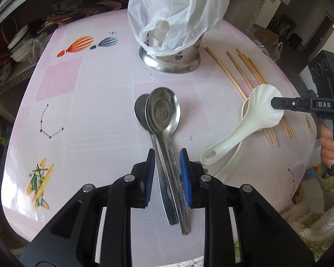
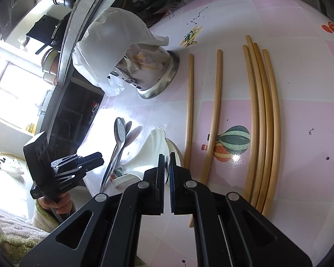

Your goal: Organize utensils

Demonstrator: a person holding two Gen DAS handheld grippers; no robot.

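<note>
Two steel spoons (image 1: 164,122) lie stacked on the pink table (image 1: 95,102), handles running between the blue pads of my left gripper (image 1: 167,158); the jaws stand open on either side without touching them. My right gripper (image 2: 166,159) is shut on the bowl rim of a white shell-shaped ladle (image 1: 265,106), which rests over a second white spoon. The ladle also shows in the right wrist view (image 2: 153,146). A steel utensil holder (image 1: 170,59) draped with a white plastic bag (image 1: 178,11) stands at the back.
Several wooden chopsticks (image 2: 262,115) lie loose on the table to the right of the holder, partly under the ladle. Shelves with dishes (image 1: 20,46) stand off the table's left. A towel (image 1: 311,222) lies off its near right edge.
</note>
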